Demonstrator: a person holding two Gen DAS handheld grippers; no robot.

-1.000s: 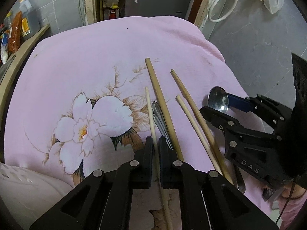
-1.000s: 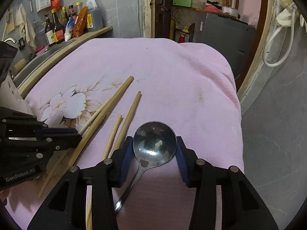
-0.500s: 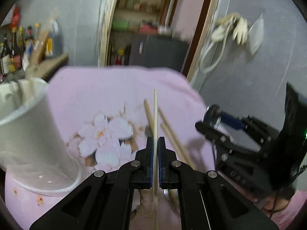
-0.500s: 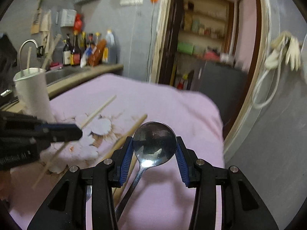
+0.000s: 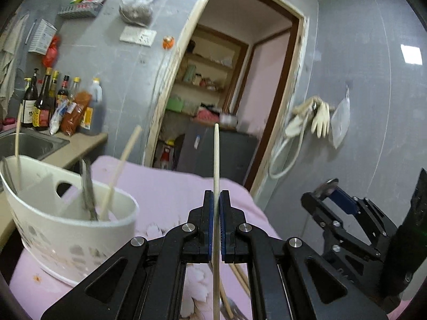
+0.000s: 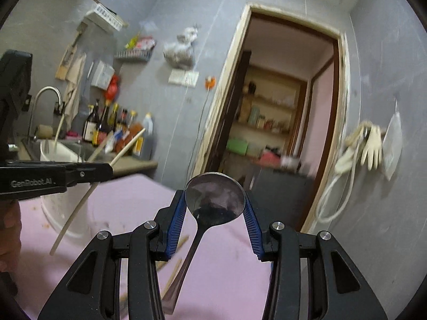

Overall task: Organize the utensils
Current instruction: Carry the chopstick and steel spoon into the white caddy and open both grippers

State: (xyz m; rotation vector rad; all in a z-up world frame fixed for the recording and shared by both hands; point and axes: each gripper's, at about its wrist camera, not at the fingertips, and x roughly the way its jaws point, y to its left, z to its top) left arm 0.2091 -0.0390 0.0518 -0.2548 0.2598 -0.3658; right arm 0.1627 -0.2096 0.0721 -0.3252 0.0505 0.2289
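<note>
the left gripper [image 5: 216, 224] is pressed together on a thin chopstick [image 5: 216, 160], right of the white holder [image 5: 66, 229]. light and stiff, it could pivot; grip mid-shaft. the right gripper [image 6: 215, 213] pinches a slippery steel spoon [image 6: 215, 200] by its bowl, farther right of the holder.

Black hand-held gripper [image 5: 216, 205] — blue pads, silver screws, white lettering

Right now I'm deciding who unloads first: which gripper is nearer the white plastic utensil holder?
Left. The left gripper, gripping a chopstick, sits beside the holder; the right gripper, holding a spoon, is farther away.
</note>
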